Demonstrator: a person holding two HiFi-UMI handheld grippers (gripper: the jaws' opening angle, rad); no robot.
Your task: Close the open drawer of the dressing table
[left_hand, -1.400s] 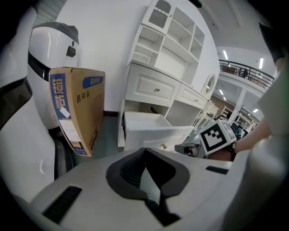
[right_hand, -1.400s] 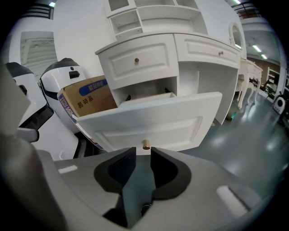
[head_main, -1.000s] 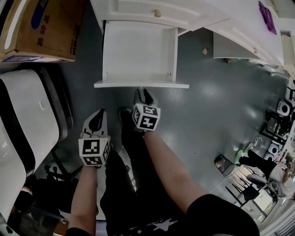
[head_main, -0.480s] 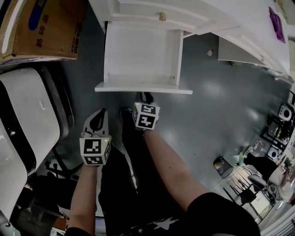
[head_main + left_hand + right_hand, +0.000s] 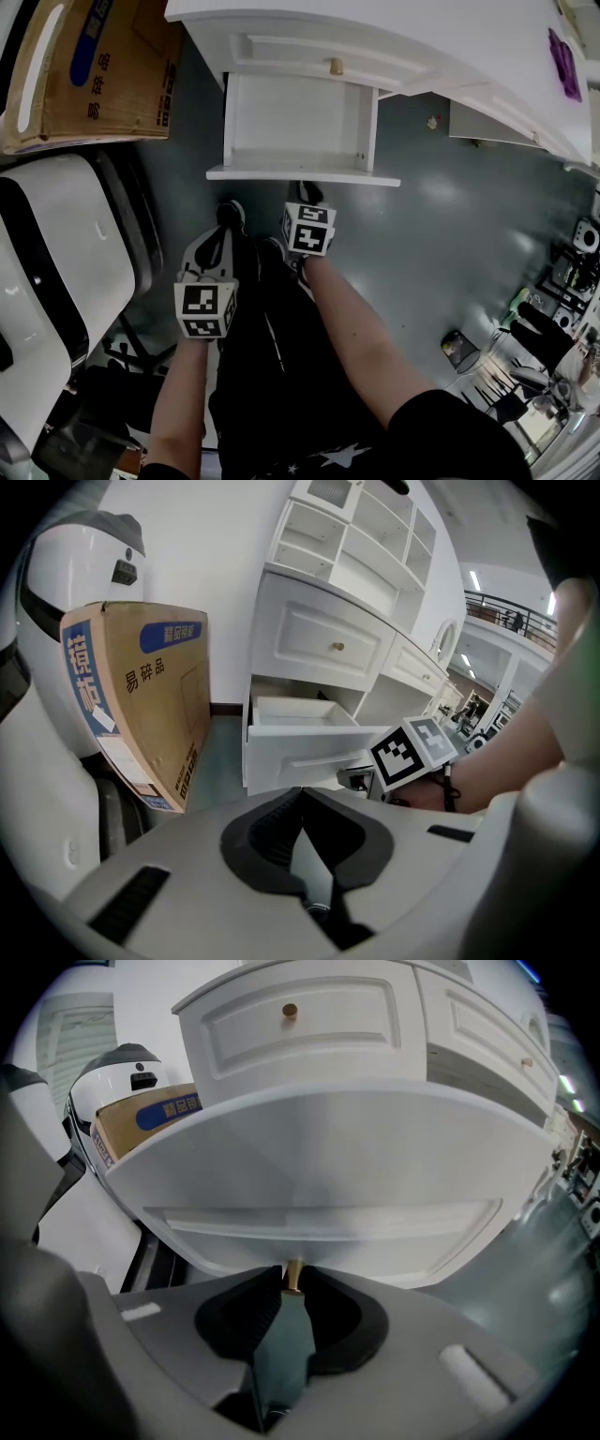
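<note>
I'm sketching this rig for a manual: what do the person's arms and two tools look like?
The left tool and right tool: pale grey shells, black ribbed pads, each carrying a cube of black-and-white square markers. Bare arms, black short sleeve.

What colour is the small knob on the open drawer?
The knob is brass-gold; the right gripper view shows it best.

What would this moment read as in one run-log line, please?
right gripper: fingers shut on drawer knob | left gripper: shut, empty | drawer: open
</note>
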